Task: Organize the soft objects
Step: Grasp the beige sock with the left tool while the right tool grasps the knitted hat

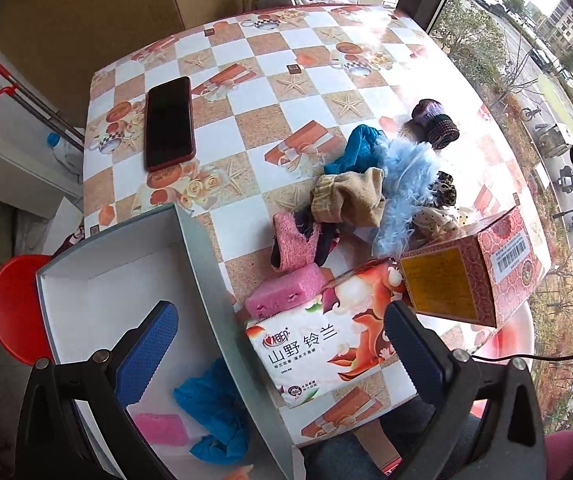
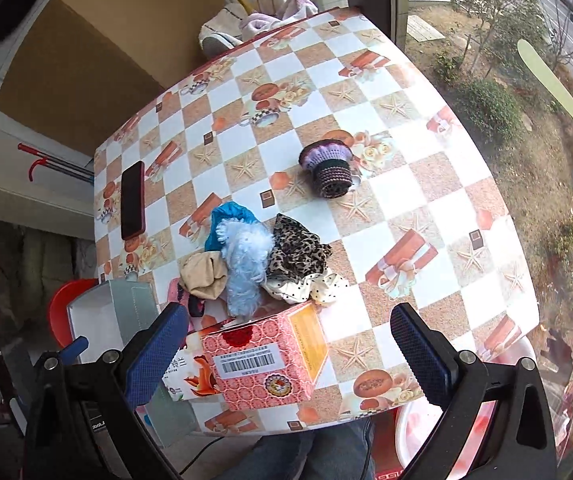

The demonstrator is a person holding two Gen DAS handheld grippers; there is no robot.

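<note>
Checkered tablecloth (image 2: 402,184) carries a heap of soft items (image 2: 262,260) ahead of the right gripper (image 2: 286,356), whose fingers are spread and empty. Left gripper (image 1: 278,344), likewise spread, straddles the grey box's (image 1: 206,276) wall; a blue cloth (image 1: 210,408) lies inside.

A pile of soft things (image 1: 370,188) is sitting mid-desk (image 1: 246,60), with a phone (image 1: 169,123) lying well to its left. A knitted roll (image 2: 328,168) is resting apart behind the pile. Two cartons (image 1: 470,276) are lying in front, an open box (image 1: 126,280) sitting to their left.
</note>
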